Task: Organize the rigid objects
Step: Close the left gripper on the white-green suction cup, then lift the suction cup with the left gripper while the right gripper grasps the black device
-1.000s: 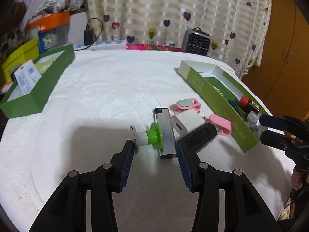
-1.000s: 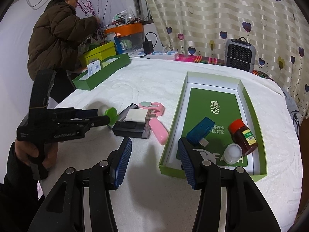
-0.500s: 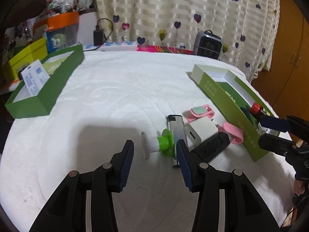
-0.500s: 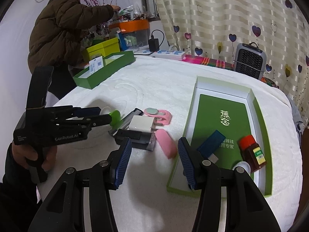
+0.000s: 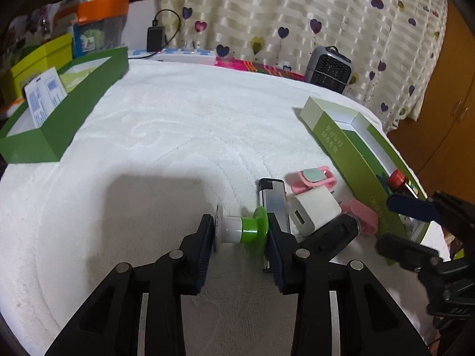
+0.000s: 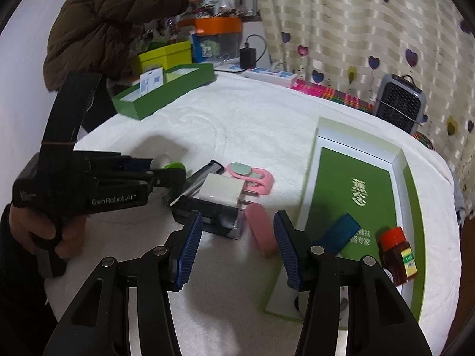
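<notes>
Left fingers: the left gripper [image 5: 240,231] is closing on the green-and-white spool [image 5: 242,231], pads touching both ends.
Right fingers: the right gripper [image 6: 237,246] stands part open and holds nothing, over the pink case [image 6: 261,231].
Spool: lies on the white surface [image 5: 163,148], just beside the silver lighter [image 5: 274,198].
Pile: white charger [image 5: 314,207], black block [image 6: 207,213].
Green tray [image 6: 412,184]: holds a blue card [image 6: 338,231] and red-capped bottle [image 6: 397,252].
</notes>
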Demonstrator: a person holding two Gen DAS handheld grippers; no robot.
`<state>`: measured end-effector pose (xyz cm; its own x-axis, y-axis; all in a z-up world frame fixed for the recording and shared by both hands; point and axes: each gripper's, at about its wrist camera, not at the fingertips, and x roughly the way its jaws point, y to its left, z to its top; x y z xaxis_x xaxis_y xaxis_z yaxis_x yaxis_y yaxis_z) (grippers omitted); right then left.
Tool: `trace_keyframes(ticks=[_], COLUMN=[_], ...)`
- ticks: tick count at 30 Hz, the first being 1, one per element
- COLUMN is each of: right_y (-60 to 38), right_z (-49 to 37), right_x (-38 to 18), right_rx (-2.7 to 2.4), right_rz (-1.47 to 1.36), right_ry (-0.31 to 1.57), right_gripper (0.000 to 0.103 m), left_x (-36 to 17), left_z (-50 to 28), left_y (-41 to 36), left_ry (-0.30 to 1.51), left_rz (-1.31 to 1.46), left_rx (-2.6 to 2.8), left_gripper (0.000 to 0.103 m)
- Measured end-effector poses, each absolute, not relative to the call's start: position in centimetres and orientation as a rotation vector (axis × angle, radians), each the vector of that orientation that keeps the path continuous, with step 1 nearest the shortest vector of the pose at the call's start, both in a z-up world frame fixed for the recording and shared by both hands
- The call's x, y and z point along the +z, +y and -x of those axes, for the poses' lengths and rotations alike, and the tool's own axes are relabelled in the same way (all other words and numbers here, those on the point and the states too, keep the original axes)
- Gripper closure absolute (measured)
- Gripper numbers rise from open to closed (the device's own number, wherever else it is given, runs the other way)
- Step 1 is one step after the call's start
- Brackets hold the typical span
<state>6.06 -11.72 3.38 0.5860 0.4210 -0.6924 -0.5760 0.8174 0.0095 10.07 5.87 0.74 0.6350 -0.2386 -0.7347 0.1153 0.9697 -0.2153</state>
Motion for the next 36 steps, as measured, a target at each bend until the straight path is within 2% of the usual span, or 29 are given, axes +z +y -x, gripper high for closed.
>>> trace_keyframes(ticks=[20, 28, 36], right_y=[-8.5, -7.5, -6.4], right_z=[-7.8, -5.9, -6.4], right_x=[1.7, 1.6, 2.3], right_rx=[0.627, 0.789, 0.801], right_rz=[0.282, 0.278, 0.311], right_ry=[0.841, 0.881, 0.779], right_gripper=[0.052, 0.052, 0.052], left_x=[0.9, 0.9, 0.6], left_z=[-6.7, -5.4, -5.0], left_y=[8.3, 9.6, 10.0], left_ry=[0.834, 0.826, 0.841], left_rz=[0.199, 0.221, 0.237], left_rx=[-0.179, -0.152, -0.165], left_gripper=[0.07, 0.07, 0.069])
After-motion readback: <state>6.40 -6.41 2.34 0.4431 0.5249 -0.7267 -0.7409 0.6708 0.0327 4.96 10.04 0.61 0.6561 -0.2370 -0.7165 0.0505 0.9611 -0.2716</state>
